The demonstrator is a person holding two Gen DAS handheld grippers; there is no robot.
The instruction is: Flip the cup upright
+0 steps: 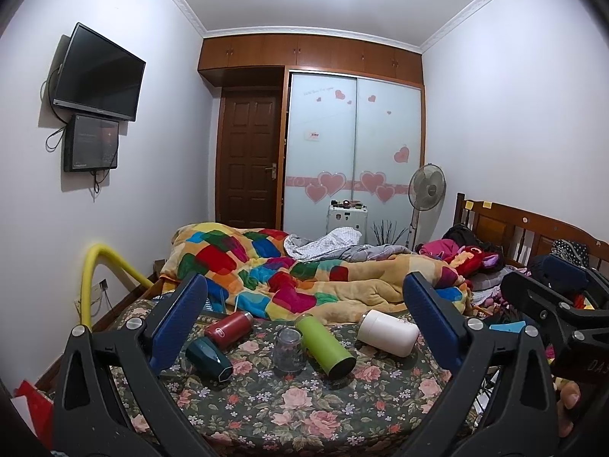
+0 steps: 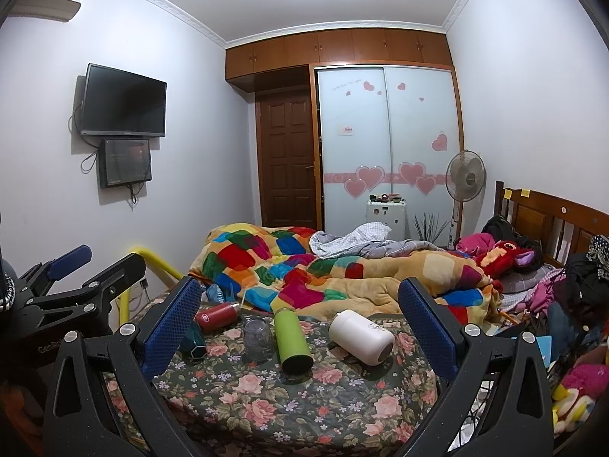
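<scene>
Both tools, left (image 1: 302,321) and right (image 2: 298,321), wide open and empty above the bed (image 1: 304,415), glass cup (image 1: 289,348) upside down between red bottle (image 1: 228,328) and green bottle (image 1: 324,344).

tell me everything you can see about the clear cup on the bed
The clear cup is a small see-through tumbler, glass or plastic by its look, apparently empty. It seems to stand upside down on the floral sheet, wider end down. It sits between the teal cup on its left and the green bottle on its right, very close to the bottle; contact is unclear. The red bottle lies behind it. Neither gripper touches it.
</scene>
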